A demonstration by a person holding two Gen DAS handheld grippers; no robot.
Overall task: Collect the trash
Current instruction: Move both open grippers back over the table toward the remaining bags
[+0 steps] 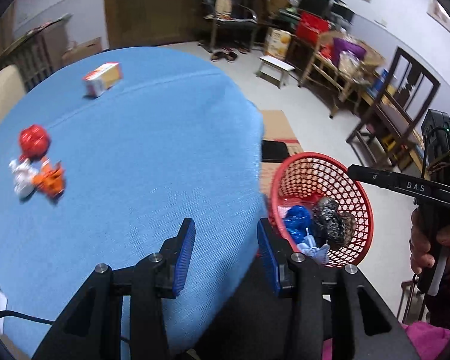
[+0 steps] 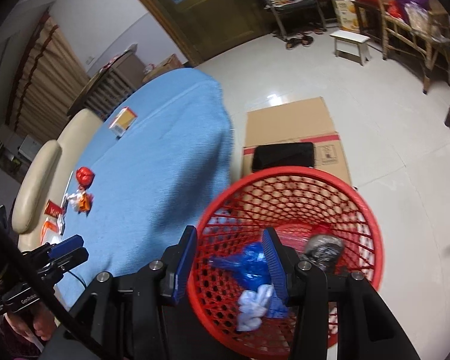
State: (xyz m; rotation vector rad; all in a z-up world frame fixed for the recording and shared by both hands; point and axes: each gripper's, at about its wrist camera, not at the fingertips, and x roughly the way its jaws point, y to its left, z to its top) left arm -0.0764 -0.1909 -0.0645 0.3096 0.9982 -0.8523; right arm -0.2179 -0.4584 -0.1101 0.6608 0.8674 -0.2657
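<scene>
The red mesh basket (image 2: 288, 258) sits on the floor just beside the blue-covered table (image 1: 135, 156) — blue bag (image 2: 249, 265) and white wad (image 2: 253, 307) inside; the right gripper (image 2: 229, 265) gapes empty over its rim; the left gripper (image 1: 225, 258) — also wide, empty — hangs above the table edge nearest the basket; red wrapper (image 1: 34, 141) and small box (image 1: 102, 78) lie on the cloth, well away from it.

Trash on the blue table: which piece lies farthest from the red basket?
The white and orange wrapper, just past the red ball; the small box lies nearer.

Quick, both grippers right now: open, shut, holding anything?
Left gripper: open, nothing between its fingers, over the blue table.
Right gripper: open, empty, above the red basket.
</scene>
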